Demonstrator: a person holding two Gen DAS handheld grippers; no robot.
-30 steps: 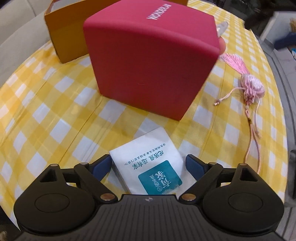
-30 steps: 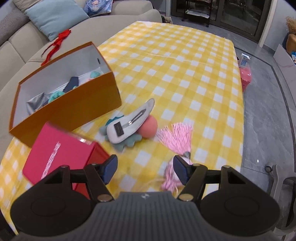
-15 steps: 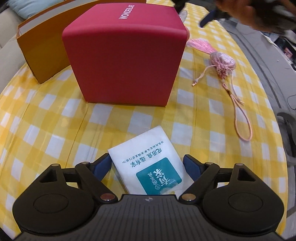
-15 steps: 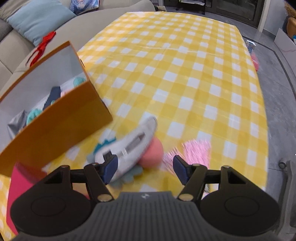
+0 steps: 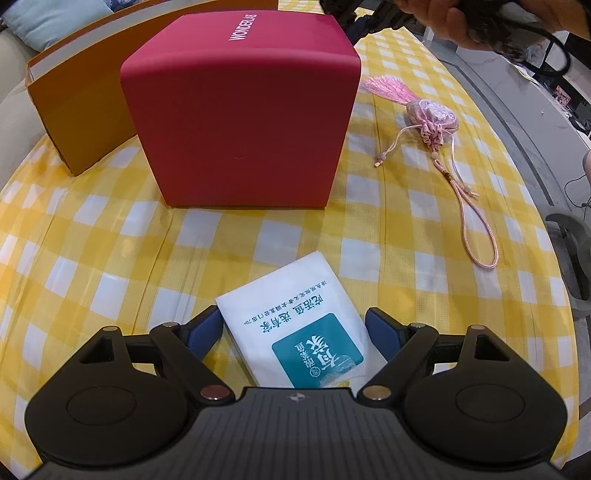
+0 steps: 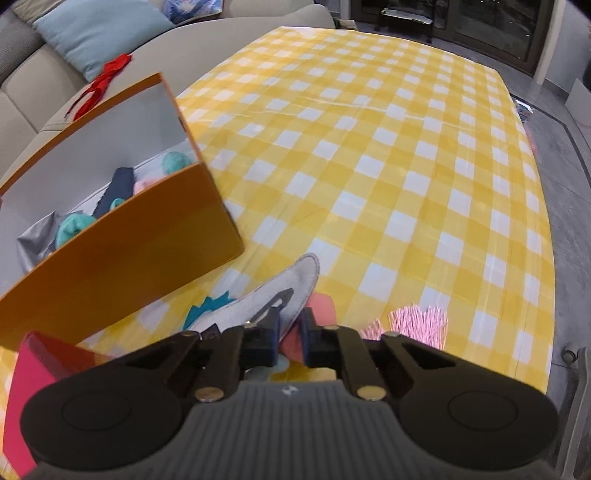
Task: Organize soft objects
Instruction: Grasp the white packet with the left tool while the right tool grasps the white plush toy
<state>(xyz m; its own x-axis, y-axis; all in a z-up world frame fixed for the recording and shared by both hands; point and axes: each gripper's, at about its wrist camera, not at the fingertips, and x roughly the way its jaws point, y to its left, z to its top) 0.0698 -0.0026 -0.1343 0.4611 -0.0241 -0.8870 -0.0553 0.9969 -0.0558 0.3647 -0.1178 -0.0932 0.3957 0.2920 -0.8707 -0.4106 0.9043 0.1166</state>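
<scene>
The worktop [image 6: 406, 155] wears a yellow and white checked cloth. On it the left tool [image 5: 293, 328] hangs with its blue pads wide apart, and a white packet with a teal label [image 5: 295, 332] lies flat on the cloth between them; the pads do not press it. Behind the packet stands a closed crimson box [image 5: 240, 110], and behind that an orange box [image 5: 74, 110]. To the right of the crimson box lies a pink drawstring pouch [image 5: 432, 118] with a tassel and a long looped cord, well apart from the packet.

The right tool [image 6: 290, 332] has just been closing, and its pads now stand narrow, almost together, on the edge of a grey felt hair clip [image 6: 280, 291]. The clip lies on the cloth just in front of the orange box [image 6: 122, 251], over a teal felt shape [image 6: 207, 310] and beside a coral round piece [image 6: 321, 310]. The pink tassel [image 6: 417, 321] shows just to the right of the tool. The orange box is open on top, and inside it I see teal, dark blue and pink soft things. A hand [image 5: 443, 18] holding the right tool shows at the top of the left wrist view.
</scene>
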